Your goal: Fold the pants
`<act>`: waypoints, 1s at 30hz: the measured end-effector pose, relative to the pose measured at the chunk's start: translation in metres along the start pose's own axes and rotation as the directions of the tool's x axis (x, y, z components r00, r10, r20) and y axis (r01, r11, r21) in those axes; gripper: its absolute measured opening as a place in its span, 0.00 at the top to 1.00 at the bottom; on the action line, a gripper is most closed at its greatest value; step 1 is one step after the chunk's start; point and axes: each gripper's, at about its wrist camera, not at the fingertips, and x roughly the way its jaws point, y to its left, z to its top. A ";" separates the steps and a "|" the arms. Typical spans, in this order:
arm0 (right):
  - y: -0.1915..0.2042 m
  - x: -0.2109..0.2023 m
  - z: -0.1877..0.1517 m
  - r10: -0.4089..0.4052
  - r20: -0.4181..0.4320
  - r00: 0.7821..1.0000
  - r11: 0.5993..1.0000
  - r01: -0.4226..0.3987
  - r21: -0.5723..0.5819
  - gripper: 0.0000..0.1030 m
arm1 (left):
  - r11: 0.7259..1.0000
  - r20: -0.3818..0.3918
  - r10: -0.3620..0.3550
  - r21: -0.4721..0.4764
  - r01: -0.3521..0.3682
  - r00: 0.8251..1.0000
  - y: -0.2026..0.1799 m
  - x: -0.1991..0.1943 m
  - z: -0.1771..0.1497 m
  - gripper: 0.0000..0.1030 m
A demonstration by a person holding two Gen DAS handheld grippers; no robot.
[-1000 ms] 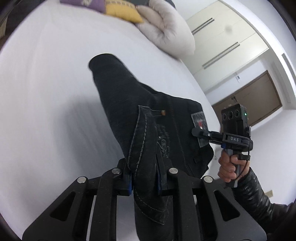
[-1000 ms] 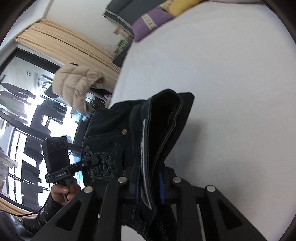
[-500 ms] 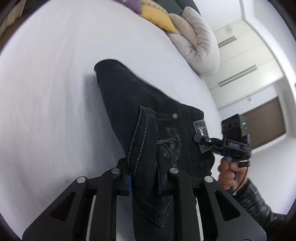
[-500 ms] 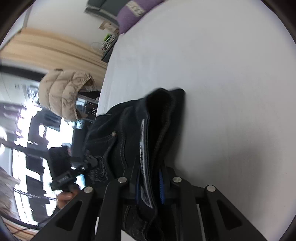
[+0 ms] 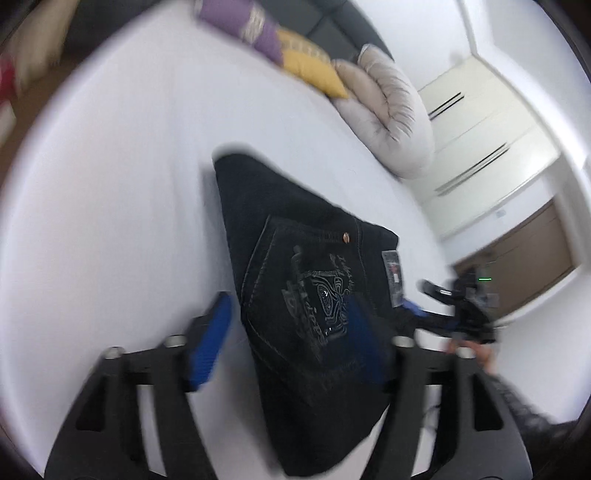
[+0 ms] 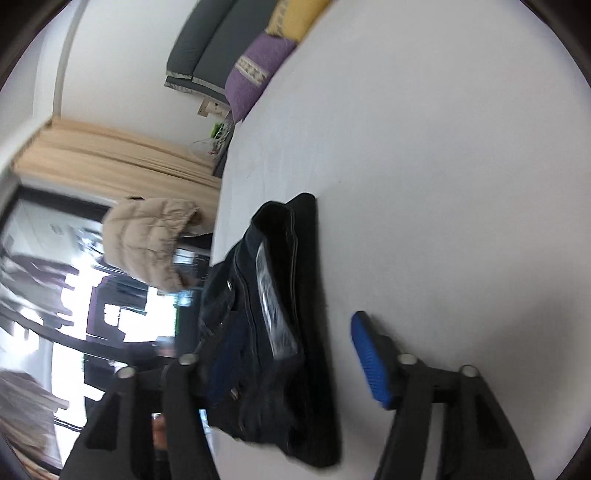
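The dark denim pants [image 5: 295,266], folded into a compact stack, lie on the white bed [image 5: 110,221], tapering toward 11 o'clock. The left hand-held gripper [image 5: 288,332] and right hand-held gripper [image 6: 280,354] both straddle the waistband end with jaws spread wide, clamping nothing, so the fold rests settled.

White bed [image 5: 110,192] carries folded dark jeans [image 5: 295,236] mid-sheet. Purple pillow [image 5: 243,33], yellow pillow [image 5: 314,70], and rolled beige duvet [image 5: 391,118] at far end.
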 end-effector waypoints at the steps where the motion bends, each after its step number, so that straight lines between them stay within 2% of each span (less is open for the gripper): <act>1: 0.012 -0.014 -0.010 -0.036 0.029 0.999 0.998 0.038 -0.050 0.37 | 0.997 0.037 0.055 0.044 -0.057 0.998 -0.012 -0.016 -0.002 0.22; 3: 0.032 -0.033 -0.025 -0.068 0.081 0.994 0.991 0.076 -0.107 0.34 | 0.974 0.159 0.162 0.132 -0.183 0.974 -0.046 -0.059 -0.013 0.15; 4: 0.045 -0.043 -0.033 -0.090 0.116 0.989 0.985 0.105 -0.134 0.29 | 0.963 0.206 0.190 0.152 -0.223 0.960 -0.061 -0.073 -0.017 0.13; 5: 0.059 -0.057 -0.043 -0.118 0.164 0.979 0.976 0.145 -0.165 0.27 | 0.945 0.280 0.227 0.169 -0.280 0.933 -0.081 -0.093 -0.021 0.11; 6: 0.072 -0.070 -0.052 -0.137 0.212 0.968 0.965 0.179 -0.194 0.23 | 0.931 0.340 0.254 0.169 -0.324 0.906 -0.100 -0.110 -0.026 0.04; 7: 0.087 -0.081 -0.061 -0.149 0.259 0.954 0.952 0.210 -0.224 0.19 | 0.918 0.395 0.274 0.165 -0.361 0.877 -0.116 -0.128 -0.032 0.00; 8: 0.102 -0.093 -0.072 -0.162 0.311 0.936 0.936 0.245 -0.251 0.15 | 0.900 0.456 0.291 0.167 -0.402 0.841 -0.136 -0.148 -0.040 0.00; 10: 0.126 -0.122 -0.093 -0.172 0.418 0.892 0.905 0.311 -0.290 0.01 | 0.845 0.565 0.339 0.168 -0.507 0.752 -0.177 -0.176 -0.054 0.00; 12: 0.151 -0.150 -0.113 -0.141 0.518 0.844 0.884 0.343 -0.317 0.00 | 0.777 0.616 0.391 0.177 -0.604 0.684 -0.211 -0.194 -0.063 0.00; 13: 0.165 -0.165 -0.124 -0.119 0.562 0.819 0.874 0.355 -0.332 0.00 | 0.751 0.633 0.401 0.188 -0.633 0.663 -0.225 -0.205 -0.069 0.00; 14: 0.174 -0.174 -0.128 -0.107 0.583 0.805 0.869 0.361 -0.339 0.00 | 0.741 0.638 0.404 0.192 -0.644 0.656 -0.234 -0.214 -0.074 0.00; 16: 0.193 -0.196 -0.136 -0.103 0.621 0.777 0.862 0.381 -0.334 0.00 | 0.739 0.626 0.414 0.192 -0.645 0.661 -0.256 -0.222 -0.087 0.00; 18: 0.213 -0.213 -0.143 -0.072 0.646 0.760 0.867 0.367 -0.335 0.00 | 0.722 0.595 0.462 0.179 -0.668 0.658 -0.270 -0.225 -0.100 0.00; 19: 0.219 -0.223 -0.147 -0.052 0.654 0.754 0.871 0.355 -0.340 0.00 | 0.726 0.584 0.465 0.179 -0.664 0.666 -0.273 -0.229 -0.106 0.00; 21: 0.235 -0.240 -0.157 -0.045 0.679 0.732 0.864 0.369 -0.341 0.00 | 0.767 0.547 0.448 0.172 -0.619 0.707 -0.279 -0.234 -0.119 0.00; 22: 0.242 -0.246 -0.163 -0.043 0.695 0.718 0.855 0.386 -0.346 0.00 | 0.780 0.527 0.448 0.165 -0.604 0.722 -0.280 -0.234 -0.125 0.00; 24: 0.254 -0.257 -0.178 0.001 0.719 0.695 0.828 0.403 -0.391 0.00 | 0.784 0.490 0.470 0.151 -0.603 0.734 -0.284 -0.232 -0.136 0.00; 25: 0.260 -0.261 -0.185 0.023 0.723 0.690 0.812 0.409 -0.416 0.00 | 0.784 0.475 0.479 0.146 -0.603 0.738 -0.283 -0.235 -0.140 0.00; 27: 0.269 -0.266 -0.198 0.013 0.731 0.683 0.793 0.438 -0.424 0.00 | 0.784 0.432 0.506 0.130 -0.607 0.746 -0.281 -0.226 -0.147 0.00; 29: 0.274 -0.263 -0.206 -0.004 0.732 0.681 0.770 0.469 -0.433 0.00 | 0.792 0.398 0.515 0.117 -0.599 0.759 -0.277 -0.219 -0.152 0.00; 30: 0.276 -0.260 -0.210 -0.009 0.724 0.690 0.761 0.474 -0.442 0.00 | 0.791 0.387 0.523 0.111 -0.601 0.760 -0.274 -0.216 -0.153 0.00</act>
